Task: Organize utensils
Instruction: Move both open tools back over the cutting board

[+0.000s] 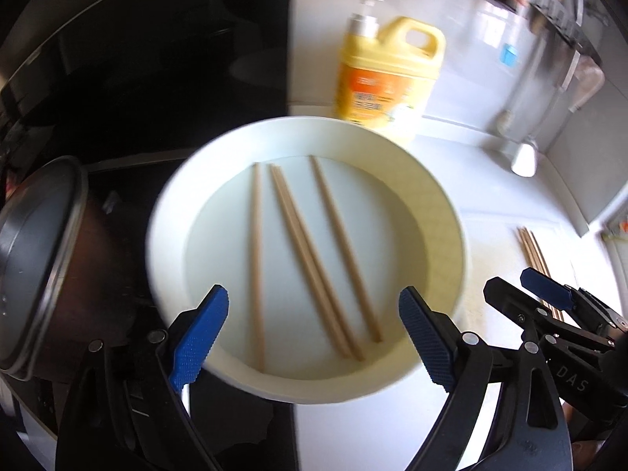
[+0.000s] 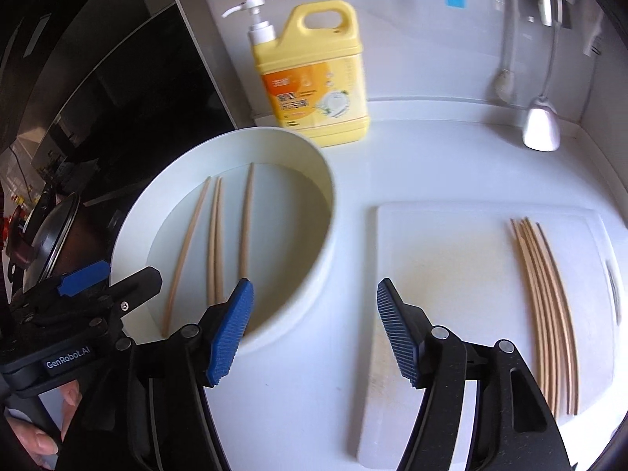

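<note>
Four chopsticks [image 1: 298, 251] lie in the white basin [image 1: 443, 212] in the left wrist view, just ahead of the left gripper [image 1: 314, 337], whose blue fingers [image 1: 200, 337] stand wide apart with nothing between the pads; two of the sticks lie touching as a pair, the others singly. Motion blur softens the basin's rim and the label of the yellow detergent bottle [image 1: 384, 78] beyond it. Off to the right of the fingers, the right gripper [image 1: 549, 294] partly covers a bundle of chopsticks [image 1: 533, 251], so these cannot be counted here. A dark pot with a lid [image 1: 35, 259] is cut off at the left edge.

In the right wrist view, the right gripper [image 2: 314, 333] hangs over the white tabletop [image 2: 431, 157], its fingers [image 2: 231, 333] well spread and holding nothing. Ahead and left of them the basin [image 2: 325, 212] holds the same four chopsticks [image 2: 216, 239], the near ends partly hidden behind the left finger. To the right of the fingers, the bundle [image 2: 549, 314] lies on a white cutting board [image 2: 443, 259]; the sticks overlap too closely for a sure count, roughly six. The left gripper [image 2: 86, 290] shows at the far left, its second finger hidden.
</note>
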Available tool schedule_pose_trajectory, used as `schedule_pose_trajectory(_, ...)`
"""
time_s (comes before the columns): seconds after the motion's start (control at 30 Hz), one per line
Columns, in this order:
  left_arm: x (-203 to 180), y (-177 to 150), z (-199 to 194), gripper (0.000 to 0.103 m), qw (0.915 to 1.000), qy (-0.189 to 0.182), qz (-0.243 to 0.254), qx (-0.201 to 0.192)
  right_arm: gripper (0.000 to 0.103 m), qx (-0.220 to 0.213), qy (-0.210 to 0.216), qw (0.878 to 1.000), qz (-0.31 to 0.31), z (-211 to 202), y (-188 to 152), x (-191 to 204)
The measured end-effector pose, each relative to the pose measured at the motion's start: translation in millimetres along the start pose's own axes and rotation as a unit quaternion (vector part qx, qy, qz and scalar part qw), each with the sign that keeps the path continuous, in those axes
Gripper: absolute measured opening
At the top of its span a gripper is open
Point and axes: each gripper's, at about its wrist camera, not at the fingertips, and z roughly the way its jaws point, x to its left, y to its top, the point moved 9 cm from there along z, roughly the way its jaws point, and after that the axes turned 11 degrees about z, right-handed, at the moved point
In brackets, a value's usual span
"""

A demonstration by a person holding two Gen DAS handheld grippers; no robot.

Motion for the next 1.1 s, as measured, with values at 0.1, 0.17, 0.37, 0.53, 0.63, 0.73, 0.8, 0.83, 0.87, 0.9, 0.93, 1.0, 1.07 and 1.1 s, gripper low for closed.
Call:
schedule_pose_trajectory(0.1,-25.5,5.9,-0.8,0.087,0.9998,-0.011,0.018,-0.005,0.063,-0.007,-0.010,1.000,0.013,-12.4,-2.1,-23.6)
schedule_pose_trajectory(0.17,-44.2,10.3,-2.7,0.088,0.9994,-0.019,0.026,-0.010,0.063,-0.013,-0.019,0.999,0.022,-22.0,-2.2,-43.0)
schedule_pose_trajectory(0.37,-109.1,16.0,-9.4,0.091,0.9984,-0.031,0.042,-0.021,0.064,-0.031,-0.042,0.997,0.049,-57.4,-5.4,-115.9)
schedule_pose_trajectory(0.53,-161.9,9.5,-12.7,0.093,0.9991,-0.024,0.029,-0.017,0.065,-0.037,-0.050,0.997,0.052,-83.3,-9.6,-184.7)
schedule_pose_trajectory(0.63,-194.1,-1.8,-15.4,0.094,0.9995,-0.029,0.009,-0.008,0.066,-0.042,-0.047,0.997,0.050,-99.2,-14.7,-222.4)
schedule_pose_trajectory(0.73,-217.8,-10.6,-15.8,0.094,0.9999,-0.010,0.005,0.001,0.067,-0.041,-0.048,0.997,0.044,-107.6,-21.0,-261.8)
schedule_pose_trajectory(0.8,-230.5,-15.2,-15.5,0.094,1.0000,0.001,0.000,0.004,0.067,-0.037,-0.043,0.998,0.042,-108.4,-21.8,-281.5)
schedule_pose_trajectory(0.83,-236.8,-18.2,-15.0,0.094,0.9999,0.008,-0.005,0.007,0.067,-0.036,-0.042,0.998,0.036,-107.9,-21.8,-289.2)
schedule_pose_trajectory(0.87,-239.8,-20.6,-15.1,0.094,0.9998,0.012,-0.010,0.009,0.067,-0.036,-0.041,0.998,0.030,-106.2,-20.9,-294.4)
schedule_pose_trajectory(0.9,-243.4,-23.4,-14.2,0.094,0.9997,0.017,-0.016,0.012,0.067,-0.035,-0.040,0.998,0.024,-104.5,-20.1,-298.7)
schedule_pose_trajectory(0.93,-246.7,-26.0,-14.0,0.094,0.9995,0.020,-0.020,0.015,0.067,-0.035,-0.039,0.998,0.019,-102.7,-19.3,-301.6)
schedule_pose_trajectory(1.0,-250.4,-30.1,-10.9,0.094,0.9991,0.027,-0.026,0.020,0.067,-0.035,-0.031,0.999,0.017,-100.6,-19.9,-309.2)
schedule_pose_trajectory(1.07,-253.0,-32.4,-7.0,0.094,0.9988,0.037,-0.027,0.019,0.067,-0.035,-0.025,0.999,0.021,-96.9,-21.9,-314.2)
schedule_pose_trajectory(1.1,-253.5,-33.1,-4.2,0.094,0.9986,0.044,-0.026,0.018,0.067,-0.034,-0.023,0.999,0.020,-93.3,-22.9,-315.2)
